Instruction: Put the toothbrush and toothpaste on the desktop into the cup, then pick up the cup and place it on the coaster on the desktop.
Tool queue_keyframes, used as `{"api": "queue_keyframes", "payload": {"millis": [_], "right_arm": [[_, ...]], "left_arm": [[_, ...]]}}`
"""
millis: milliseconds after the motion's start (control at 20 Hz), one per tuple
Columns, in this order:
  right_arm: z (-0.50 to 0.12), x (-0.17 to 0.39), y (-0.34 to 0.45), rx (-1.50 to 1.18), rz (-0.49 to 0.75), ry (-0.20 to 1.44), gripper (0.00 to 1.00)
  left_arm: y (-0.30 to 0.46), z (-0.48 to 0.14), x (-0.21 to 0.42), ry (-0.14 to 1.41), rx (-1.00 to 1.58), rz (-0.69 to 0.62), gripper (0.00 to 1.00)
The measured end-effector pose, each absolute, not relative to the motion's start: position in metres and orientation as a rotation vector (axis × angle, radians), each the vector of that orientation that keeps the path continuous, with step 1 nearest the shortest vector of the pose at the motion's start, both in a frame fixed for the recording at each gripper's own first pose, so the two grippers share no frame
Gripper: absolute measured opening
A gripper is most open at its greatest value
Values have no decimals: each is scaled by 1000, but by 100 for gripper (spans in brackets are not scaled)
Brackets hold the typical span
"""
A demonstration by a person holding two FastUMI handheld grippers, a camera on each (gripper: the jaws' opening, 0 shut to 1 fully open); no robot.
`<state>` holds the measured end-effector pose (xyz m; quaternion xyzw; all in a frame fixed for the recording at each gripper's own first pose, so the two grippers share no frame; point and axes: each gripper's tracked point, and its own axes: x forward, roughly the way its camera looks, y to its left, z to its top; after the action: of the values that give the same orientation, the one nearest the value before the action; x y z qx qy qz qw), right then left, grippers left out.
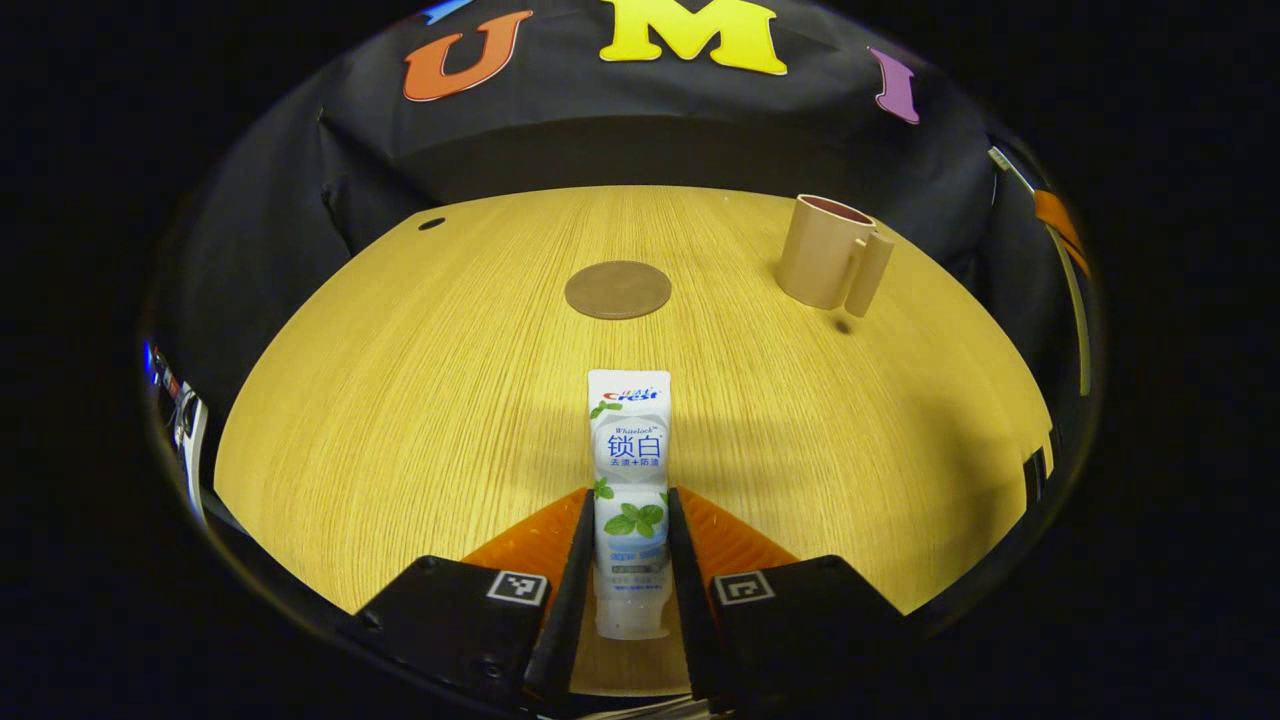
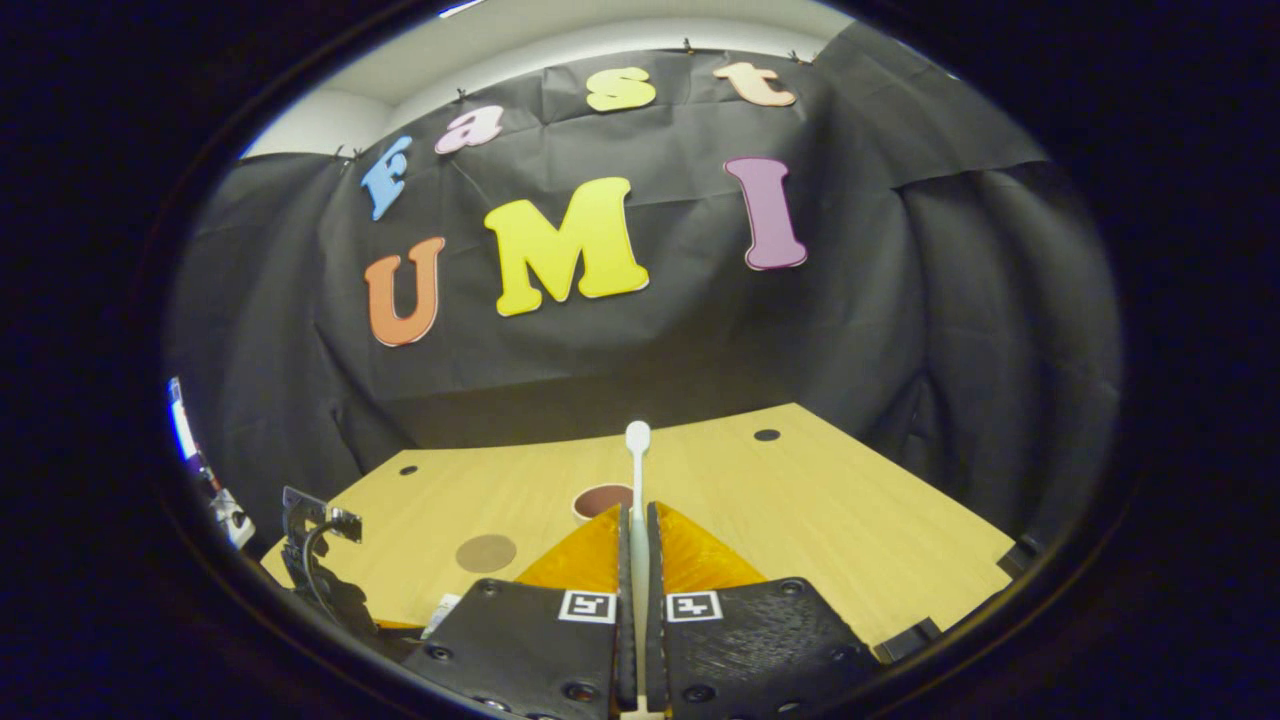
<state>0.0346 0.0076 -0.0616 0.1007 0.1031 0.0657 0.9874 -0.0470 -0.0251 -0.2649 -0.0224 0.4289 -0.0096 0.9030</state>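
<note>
My left gripper (image 1: 628, 500) is shut on a white toothpaste tube (image 1: 629, 440), which points away from me over the wooden desktop (image 1: 400, 400). Beyond it lies a round brown coaster (image 1: 617, 290). A beige cup (image 1: 825, 250) with a handle stands upright at the far right. My right gripper (image 2: 638, 512) is shut on a white toothbrush (image 2: 637, 437), held above the desktop (image 2: 850, 520) with its head pointing away. The cup's dark opening (image 2: 598, 497) peeks out just behind and left of my right fingers. The coaster (image 2: 486, 552) lies further left.
The black booth wall (image 1: 640, 150) closes the desktop's far side and both flanks. Small round holes (image 2: 767, 435) mark the far corners of the desktop. A black device with cables (image 2: 310, 545) is at the desktop's left edge in the right gripper view.
</note>
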Motion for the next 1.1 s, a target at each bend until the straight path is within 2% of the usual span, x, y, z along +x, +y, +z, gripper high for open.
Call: {"api": "queue_keyframes", "payload": {"millis": [150,200,250,300,350,400,550,750,1100], "right_arm": [[-50,43,4,199,122,190,4],[-47,46,3,200,119,183,4],[-45,47,3,200,119,175,4],[-41,50,5,200,118,168,4],[-37,54,8,198,122,161,4],[-36,58,12,193,125,158,4],[-30,71,29,192,168,148,4],[-23,105,42,214,191,124,4],[-23,176,68,144,208,71,4]], "left_arm": [[-27,-264,-46,883,-77,-11,42],[-28,-261,-44,868,-96,-9,46],[-29,-254,-43,842,-102,-3,40],[-28,-246,-42,808,-95,13,40],[-26,-237,-42,776,-78,26,46],[-25,-227,-41,746,-65,35,40],[-31,-194,-36,650,-32,40,40],[-43,-154,-24,499,5,20,39],[-34,-124,-6,358,-11,16,39]]}}
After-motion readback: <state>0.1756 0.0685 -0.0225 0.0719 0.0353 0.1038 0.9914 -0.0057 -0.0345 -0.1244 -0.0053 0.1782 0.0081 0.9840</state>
